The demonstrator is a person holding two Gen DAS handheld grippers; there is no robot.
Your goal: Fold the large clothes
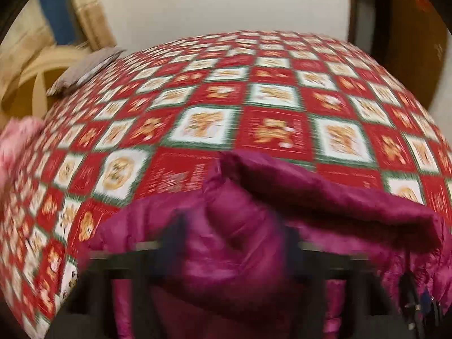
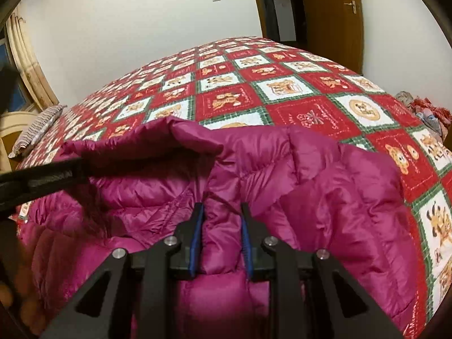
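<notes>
A magenta puffer jacket [image 2: 325, 186] lies bunched on a bed with a red, white and green checked quilt [image 2: 296, 99]. My right gripper [image 2: 221, 212] is shut on a fold of the jacket, which fills the gap between its blue-padded fingers [image 2: 197, 226]. My left gripper [image 1: 234, 234] is blurred; jacket fabric [image 1: 240, 254] bulges between its fingers and it holds a fold. In the right wrist view the left gripper [image 2: 84, 166] comes in from the left, clamped on the jacket's raised edge.
A striped grey pillow [image 2: 36, 130] lies at the bed's far left by a cream headboard [image 1: 36, 67]. A pink cloth [image 1: 17, 141] sits at the left edge. A wooden door [image 2: 330, 8] stands behind the bed; a pile of clothes [image 2: 423, 110] lies right.
</notes>
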